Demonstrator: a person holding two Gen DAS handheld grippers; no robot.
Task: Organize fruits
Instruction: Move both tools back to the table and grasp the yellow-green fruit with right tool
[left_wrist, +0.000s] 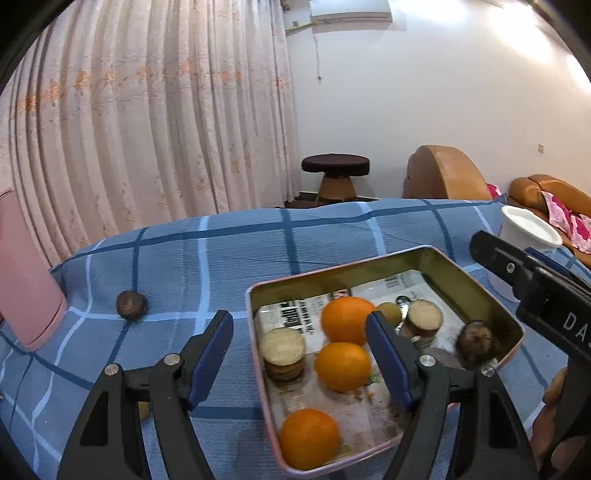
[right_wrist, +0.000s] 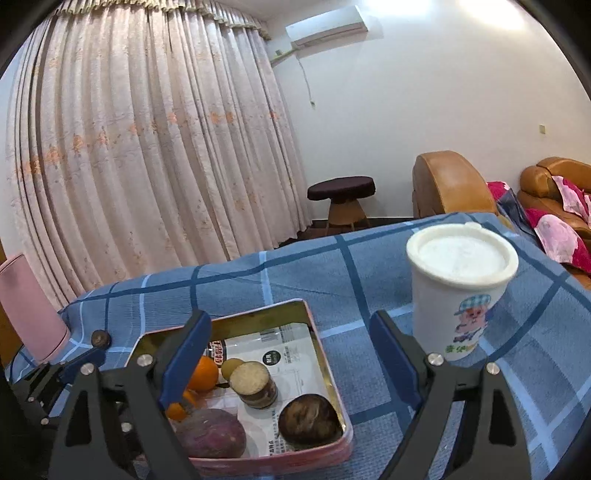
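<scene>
Left tool (left_wrist: 299, 354) spread apart, holding nothing, hovering over the near-left rim of the tin tray (left_wrist: 476, 291). Right tool (right_wrist: 290, 354) likewise parted and empty, above the tray's right side. Inside the tray: three oranges (left_wrist: 343, 365), cut cylindrical pieces (left_wrist: 282, 352), a dark round fruit (right_wrist: 308, 419). Left on the blue checked worktop (left_wrist: 221, 258), apart from the tray, another dark fruit (left_wrist: 131, 304). Far right, a white lidded cup (right_wrist: 458, 288).

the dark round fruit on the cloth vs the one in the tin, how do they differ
The dark fruit on the cloth lies alone on the blue checked cloth, far left. The dark fruit in the tin sits in the tin's right corner, near oranges. Both are round, brownish and ungripped.
</scene>
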